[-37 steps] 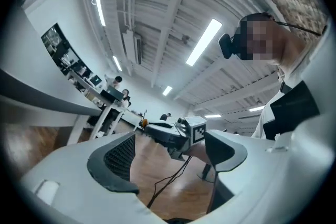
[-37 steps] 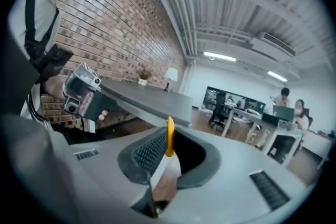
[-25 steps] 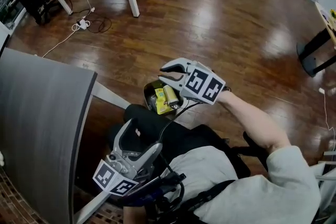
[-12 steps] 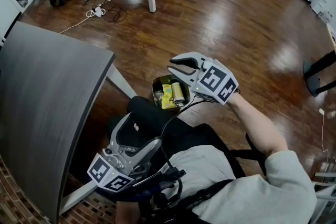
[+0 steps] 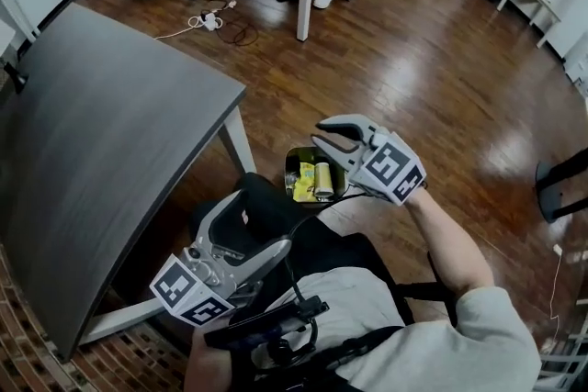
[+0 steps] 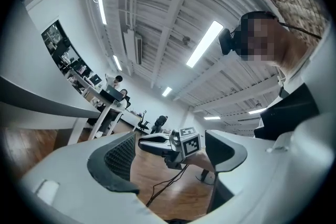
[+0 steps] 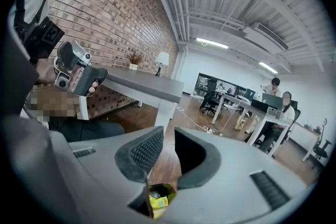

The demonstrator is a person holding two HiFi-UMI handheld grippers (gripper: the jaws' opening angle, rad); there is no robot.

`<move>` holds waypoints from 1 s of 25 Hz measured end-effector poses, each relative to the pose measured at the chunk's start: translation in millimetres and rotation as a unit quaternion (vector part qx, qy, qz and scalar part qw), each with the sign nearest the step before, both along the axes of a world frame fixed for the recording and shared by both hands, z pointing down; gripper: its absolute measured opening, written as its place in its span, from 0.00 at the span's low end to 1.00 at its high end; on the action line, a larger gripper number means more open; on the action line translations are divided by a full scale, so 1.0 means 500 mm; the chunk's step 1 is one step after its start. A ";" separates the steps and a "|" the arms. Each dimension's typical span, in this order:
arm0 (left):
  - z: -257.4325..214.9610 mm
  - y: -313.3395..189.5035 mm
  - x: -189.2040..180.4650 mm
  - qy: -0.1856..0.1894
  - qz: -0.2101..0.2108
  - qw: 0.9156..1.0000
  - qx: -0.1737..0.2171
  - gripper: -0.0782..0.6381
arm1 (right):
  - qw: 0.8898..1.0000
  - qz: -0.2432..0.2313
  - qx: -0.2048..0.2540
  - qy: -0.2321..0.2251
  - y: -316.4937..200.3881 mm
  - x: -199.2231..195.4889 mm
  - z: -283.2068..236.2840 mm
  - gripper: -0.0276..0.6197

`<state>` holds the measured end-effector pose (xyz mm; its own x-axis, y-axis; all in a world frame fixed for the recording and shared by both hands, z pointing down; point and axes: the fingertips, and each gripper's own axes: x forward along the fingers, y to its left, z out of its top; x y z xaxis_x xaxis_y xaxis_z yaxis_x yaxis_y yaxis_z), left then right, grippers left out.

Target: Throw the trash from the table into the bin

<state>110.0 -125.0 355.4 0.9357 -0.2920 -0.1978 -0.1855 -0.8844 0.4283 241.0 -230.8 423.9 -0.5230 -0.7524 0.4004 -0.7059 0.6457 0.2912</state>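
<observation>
right gripper (image 5: 320,132) is hovering just above the bin (image 5: 292,162), its jaws standing a narrow gap apart and gripping nothing. left gripper (image 5: 262,223) is hanging low by the person's lap, its jaws gaping wide and also gripping nothing.

going from the biggest thing down: the grey table (image 5: 101,133) is showing a bare top wherever the head view is reaching it. the small bin is sitting on the wooden floor (image 5: 441,69) just beside the table leg and near the person's knees. inside it a yellow wrapper (image 5: 305,182) is lying against a pale cylinder (image 5: 322,179). judging by that, the trash is already sitting in the bin and the task is looking finished or nearly so, with neither gripper carrying anything.

the table's left side is running out of the frame, so i am not telling whether any trash is waiting there. the right gripper is covering the bin's right rim, and the wrapper is hiding whatever is lying beneath it. the cylinder is looking too small to name; it could be a can or a roll.
</observation>
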 end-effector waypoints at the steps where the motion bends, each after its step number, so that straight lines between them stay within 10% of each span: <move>1: -0.002 0.000 -0.004 0.001 -0.003 1.000 0.001 0.67 | 1.000 -0.003 0.000 0.002 0.002 -0.004 0.001 0.17; 15: -0.001 0.004 -0.121 -0.005 -0.086 0.996 0.007 0.67 | 0.993 -0.114 0.017 0.006 0.010 -0.174 -0.016 0.16; 25: -0.019 0.029 -0.287 -0.003 -0.203 0.979 0.012 0.67 | 0.966 -0.245 0.045 -0.062 0.061 -0.417 -0.092 0.16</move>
<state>-33.2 -110.3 346.1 0.7452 -0.6351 -0.2033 -0.5261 -0.7473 0.4059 32.6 -200.3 377.7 -0.8652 -0.4313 0.2556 -0.3554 0.8872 0.2942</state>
